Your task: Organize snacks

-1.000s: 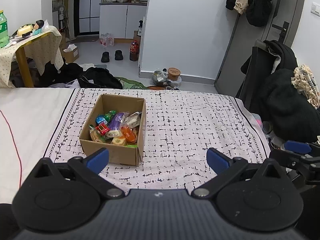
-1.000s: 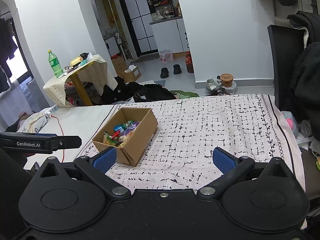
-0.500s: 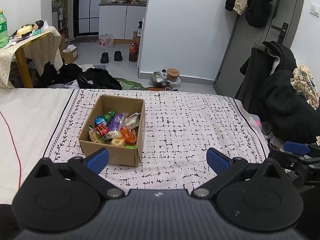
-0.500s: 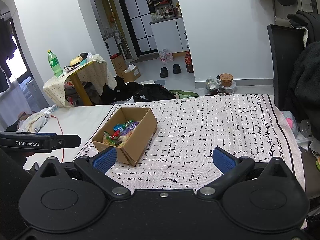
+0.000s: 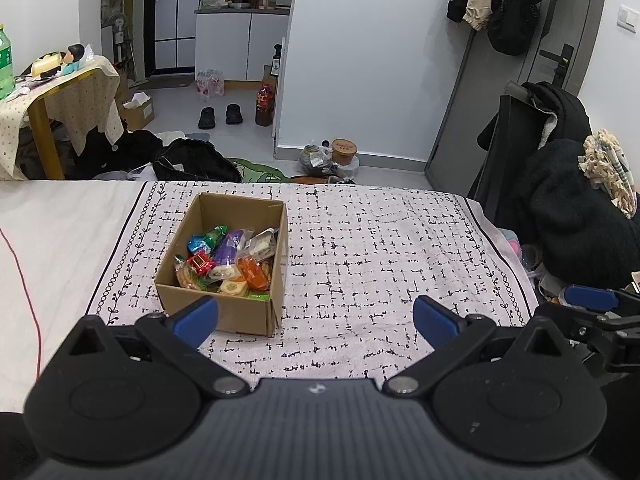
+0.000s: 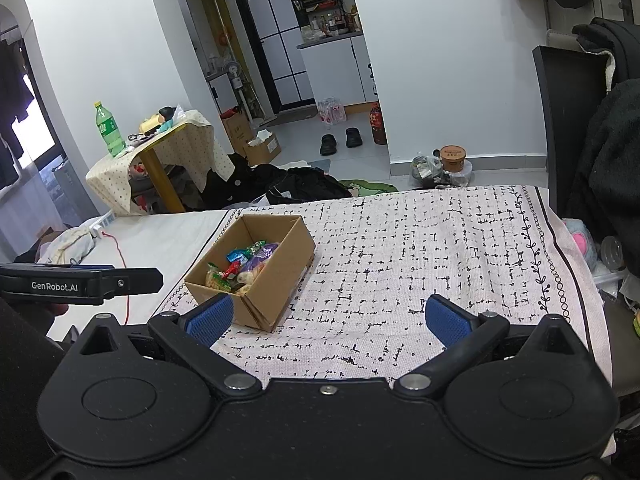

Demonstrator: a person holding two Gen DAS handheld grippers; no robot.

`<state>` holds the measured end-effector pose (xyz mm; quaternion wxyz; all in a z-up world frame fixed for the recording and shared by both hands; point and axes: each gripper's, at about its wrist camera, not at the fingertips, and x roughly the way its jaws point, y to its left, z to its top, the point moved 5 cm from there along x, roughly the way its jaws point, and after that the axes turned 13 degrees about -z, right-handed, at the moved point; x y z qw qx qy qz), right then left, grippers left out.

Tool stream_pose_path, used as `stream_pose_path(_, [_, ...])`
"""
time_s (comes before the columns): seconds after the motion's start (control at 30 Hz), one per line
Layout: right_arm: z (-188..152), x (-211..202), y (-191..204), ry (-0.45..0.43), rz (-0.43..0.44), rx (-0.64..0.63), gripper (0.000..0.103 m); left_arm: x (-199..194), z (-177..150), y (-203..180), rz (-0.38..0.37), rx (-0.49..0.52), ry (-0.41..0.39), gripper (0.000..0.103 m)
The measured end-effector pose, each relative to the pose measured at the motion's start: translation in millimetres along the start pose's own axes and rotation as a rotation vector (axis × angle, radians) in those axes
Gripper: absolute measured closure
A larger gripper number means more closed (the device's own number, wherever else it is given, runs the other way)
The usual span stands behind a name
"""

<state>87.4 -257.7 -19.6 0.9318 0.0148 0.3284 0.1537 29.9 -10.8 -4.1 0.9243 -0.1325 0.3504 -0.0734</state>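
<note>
Left gripper (image 5: 316, 318), bottom center of its view: jaws spread wide, nothing held. Right gripper (image 6: 327, 317) same, wide open & empty, hovering over the patterned cloth (image 6: 420, 248). Cardboard box (image 5: 224, 256) sits on cloth, left of center, w/ snacks (image 5: 228, 258) piled inside. Left fingertip (image 5: 196, 316) overlaps box's near edge in frame; contact unclear.

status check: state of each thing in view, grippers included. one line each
Left gripper: open, empty, short of the box.
Right gripper: open, empty, over the cloth.
Box: open-topped, upright on the cloth, partly filled.
Snacks: loose pile inside the box, mixed wrappers.
Cloth: spread flat, bare apart from the box.
Green bottle: upright on the side table, capped.
</note>
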Motion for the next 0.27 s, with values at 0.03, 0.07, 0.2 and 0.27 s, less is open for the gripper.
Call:
stream_pose_path(0.03, [0.0,0.0,0.0,0.000,-0.001,0.000,0.000,0.1,0.0,-0.4,0.000,0.001,0.001,0.000])
stream_pose_path(0.07, [0.0,-0.1,0.1,0.000,-0.001,0.000,0.000,0.2,0.1,-0.6,-0.001,0.001,0.001,0.000])
stream_pose_path(0.2, [0.0,0.1,-0.3,0.000,0.000,0.000,0.000,-0.3,0.9,-1.5,-0.003,0.001,0.000,0.000])
stream_pose_path(0.27, [-0.1,0.0,-0.3,0.000,0.001,0.001,0.000,0.2,1.0,-1.5,-0.006,0.000,0.003,0.000])
